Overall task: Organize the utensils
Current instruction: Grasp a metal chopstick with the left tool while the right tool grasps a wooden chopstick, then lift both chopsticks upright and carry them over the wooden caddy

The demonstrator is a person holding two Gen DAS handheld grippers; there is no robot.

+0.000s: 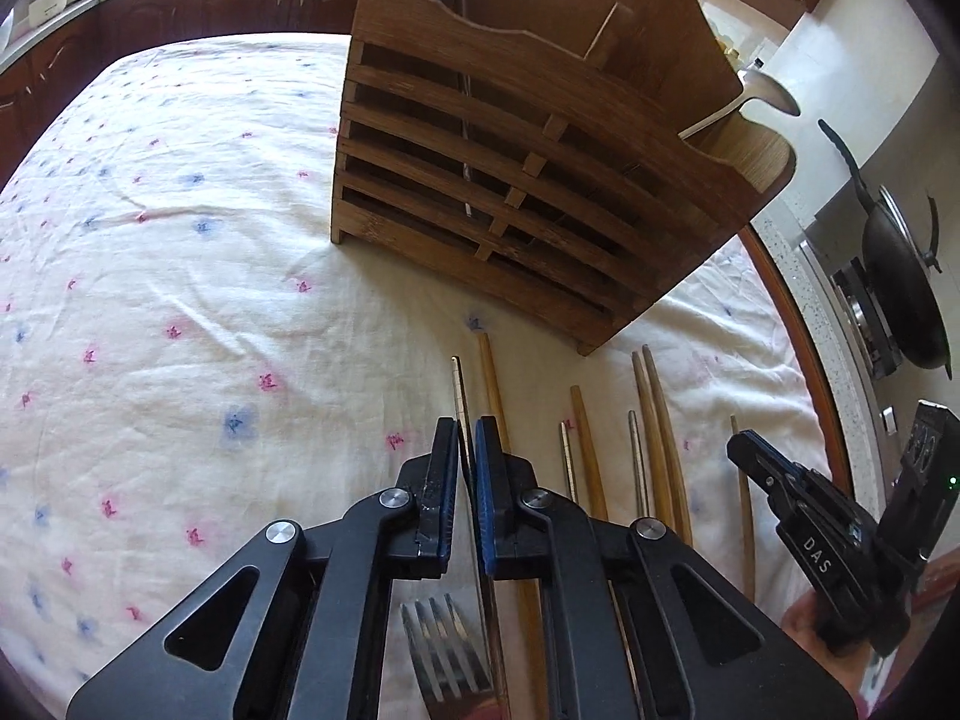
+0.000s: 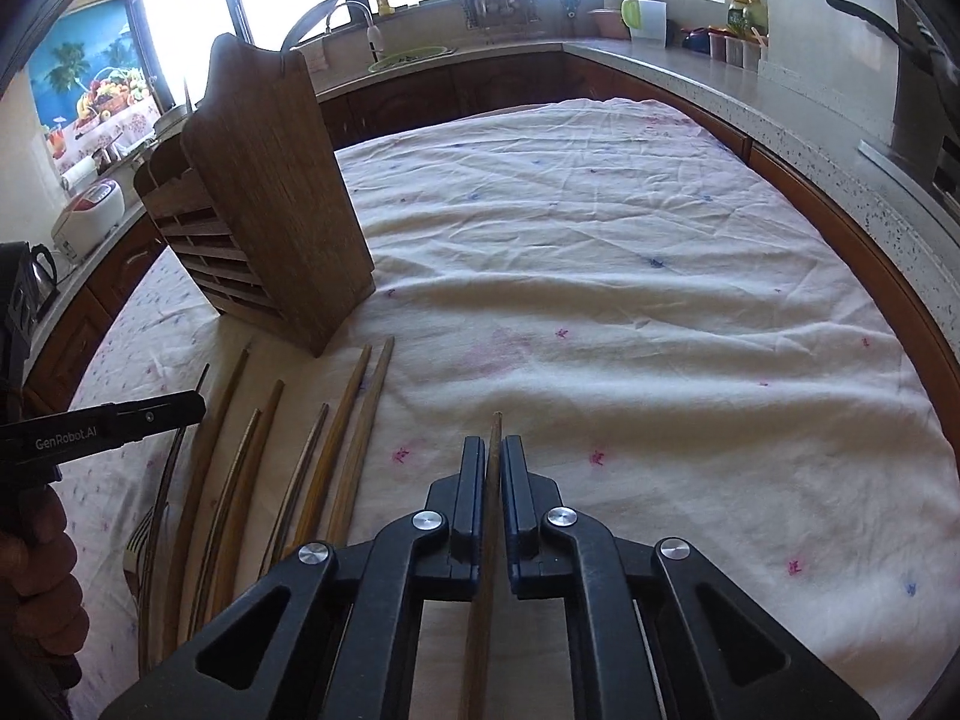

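Note:
A slatted wooden utensil holder stands on the tablecloth and also shows in the right wrist view; a spoon and a thin metal piece rest in it. My left gripper is shut on a thin metal chopstick, just above the cloth in front of the holder. My right gripper is shut on a wooden chopstick. Several wooden and metal chopsticks lie in a row on the cloth, also in the right wrist view. A fork lies under my left gripper.
The table has a white cloth with pink and blue marks and a wooden rim. A counter with a black wok runs along the right. A sink, bottles and containers stand on the far counter.

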